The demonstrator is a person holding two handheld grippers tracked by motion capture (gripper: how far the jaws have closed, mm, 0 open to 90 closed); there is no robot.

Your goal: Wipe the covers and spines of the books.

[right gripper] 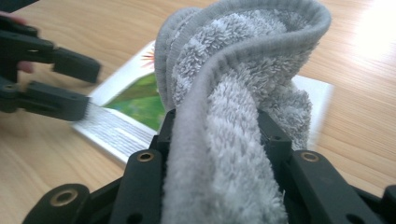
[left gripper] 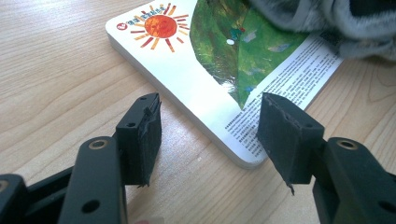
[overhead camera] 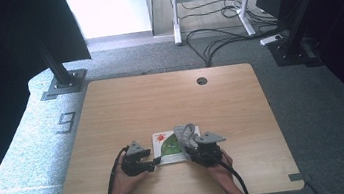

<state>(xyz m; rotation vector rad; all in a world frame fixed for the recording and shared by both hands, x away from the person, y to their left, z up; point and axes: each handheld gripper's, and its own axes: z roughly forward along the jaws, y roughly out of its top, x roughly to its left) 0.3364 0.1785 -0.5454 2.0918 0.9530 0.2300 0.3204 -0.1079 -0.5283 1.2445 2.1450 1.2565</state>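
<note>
While the right gripper (right gripper: 215, 135) squeezes a fluffy grey towel (right gripper: 233, 93) between its two black jaws, the left gripper (left gripper: 210, 135) waits with its jaws wide apart and nothing between them. In the high view, both grippers sit near the front edge of the wooden table (overhead camera: 135, 102), with the left gripper (overhead camera: 154, 163) on one side of a flat picture book (overhead camera: 165, 146) and the right gripper (overhead camera: 190, 151) on the other. A hand (overhead camera: 129, 180) holds each one. The book (left gripper: 196, 60) lies flat on the table, with an orange sun and a big green leaf on its cover. In the left gripper view, a corner of the book lies just in front of the open jaws, and the towel (left gripper: 327, 18) rests on the far end of the book. In the right gripper view, the towel stands up in a bunched loop over the book (right gripper: 126, 116), and the left gripper (right gripper: 91, 88) shows at the side, close to the book's edge
</note>
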